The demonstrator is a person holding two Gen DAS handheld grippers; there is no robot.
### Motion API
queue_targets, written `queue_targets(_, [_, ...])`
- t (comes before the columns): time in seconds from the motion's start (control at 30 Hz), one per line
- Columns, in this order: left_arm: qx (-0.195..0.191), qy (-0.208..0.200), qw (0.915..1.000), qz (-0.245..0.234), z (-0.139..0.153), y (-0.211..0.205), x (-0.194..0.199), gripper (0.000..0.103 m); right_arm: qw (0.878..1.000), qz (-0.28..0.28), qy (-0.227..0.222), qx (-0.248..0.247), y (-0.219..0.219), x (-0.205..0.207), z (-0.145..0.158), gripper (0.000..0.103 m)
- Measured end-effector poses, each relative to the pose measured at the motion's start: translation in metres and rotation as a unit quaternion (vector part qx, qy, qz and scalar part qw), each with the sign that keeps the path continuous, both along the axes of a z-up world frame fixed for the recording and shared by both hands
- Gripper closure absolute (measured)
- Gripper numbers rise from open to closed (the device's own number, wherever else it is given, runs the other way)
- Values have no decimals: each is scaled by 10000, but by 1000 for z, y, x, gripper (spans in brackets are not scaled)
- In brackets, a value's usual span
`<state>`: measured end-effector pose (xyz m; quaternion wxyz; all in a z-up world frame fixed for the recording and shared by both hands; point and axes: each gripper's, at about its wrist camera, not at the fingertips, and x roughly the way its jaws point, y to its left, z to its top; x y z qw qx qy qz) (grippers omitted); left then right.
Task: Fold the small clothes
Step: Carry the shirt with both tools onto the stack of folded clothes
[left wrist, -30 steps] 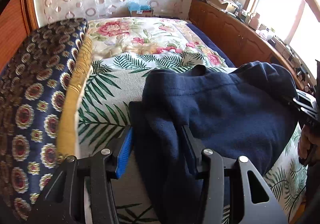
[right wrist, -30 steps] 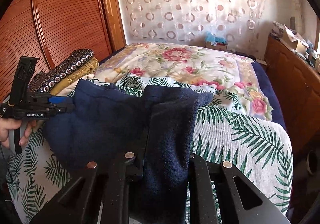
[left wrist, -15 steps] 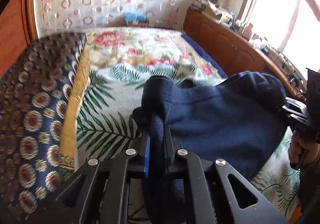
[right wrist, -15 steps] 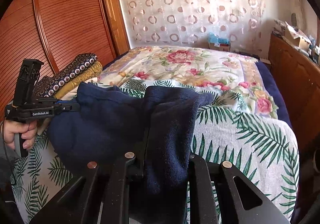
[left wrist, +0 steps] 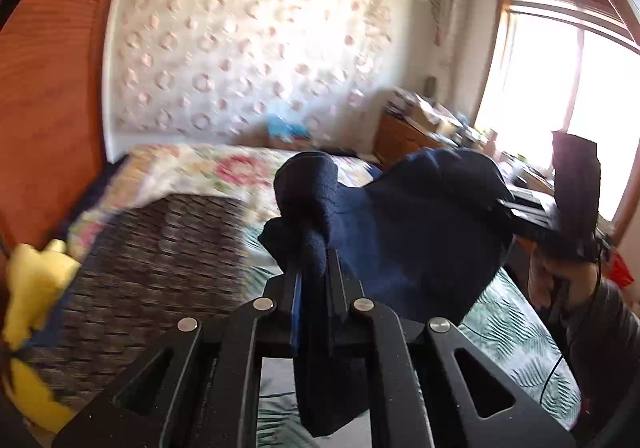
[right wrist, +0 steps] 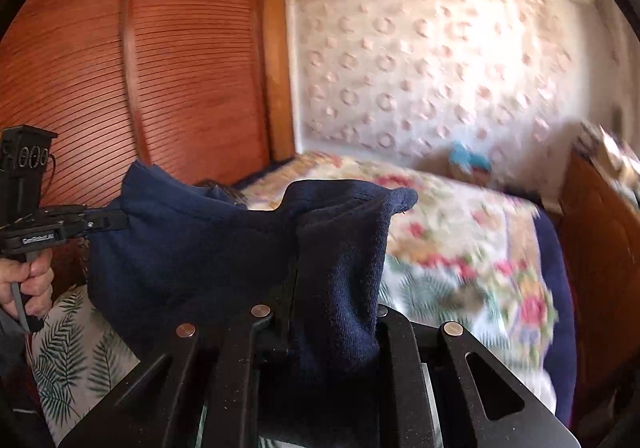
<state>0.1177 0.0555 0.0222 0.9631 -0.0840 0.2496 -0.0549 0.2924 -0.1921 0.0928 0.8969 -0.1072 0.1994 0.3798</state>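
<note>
— Closest to the left wrist lens, what do you see?

— Its own gripper, the left gripper, with its jaws pressed together on a bunched edge of the navy garment. A blue pad shows on one inner face; the fingertips are buried in cloth.

— And the other side?

— From the right wrist view, the right gripper is clamped on another edge of the same garment. A fold hangs over the jaws and hides the tips entirely.

— Where is the garment, then?

— Slung between the two grippers, lifted off the bed. Its lower part sags, and its bottom edge is cut off by the gripper bodies, so I cannot tell whether any of it touches the sheet.

— Anything beside it?

— To the left, in the left wrist view, a dark patterned pillow with something yellow at its edge; both are smeared by blur. The palm-leaf sheet lies under the garment.

— Farther off?

— The floral bedspread, blurred. A blue object sits by the curtained wall, too soft to name. A wooden sideboard along the window carries clutter I cannot make out. Slatted wooden doors stand behind the left gripper.
</note>
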Motion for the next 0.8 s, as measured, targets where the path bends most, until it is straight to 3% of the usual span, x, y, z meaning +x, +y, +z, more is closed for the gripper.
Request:
queue_targets(0.17, [-32, -197, 9974, 692, 6, 42, -32, 93, 9954, 833, -377, -283, 88, 23, 31, 87])
queue_targets(0.3, [-157, -281, 9920, 1220, -5, 67, -59, 93, 9881, 1367, -549, -448, 165, 39, 43, 87])
queue_targets(0.4, [-319, -97, 9887, 1461, -28, 75, -67, 93, 9830, 1655, -567, -551, 219, 51, 42, 87])
queue_targets(0.47, [-258, 78, 9864, 1622, -41, 78, -66, 93, 9806, 1828, -341, -616, 250, 64, 32, 87])
queue_targets(0.57, [-277, 326, 9821, 1834, -57, 89, -62, 93, 9841, 1566, 34, -837, 285, 91, 14, 81])
queue_targets(0.63, [-203, 386, 9800, 1942, -59, 93, -62, 93, 9884, 1213, 158, -899, 295, 101, 10, 67])
queue_targets(0.8, [47, 311, 9794, 1996, -58, 92, -69, 81, 9943, 769, -42, -739, 290, 88, 12, 57])
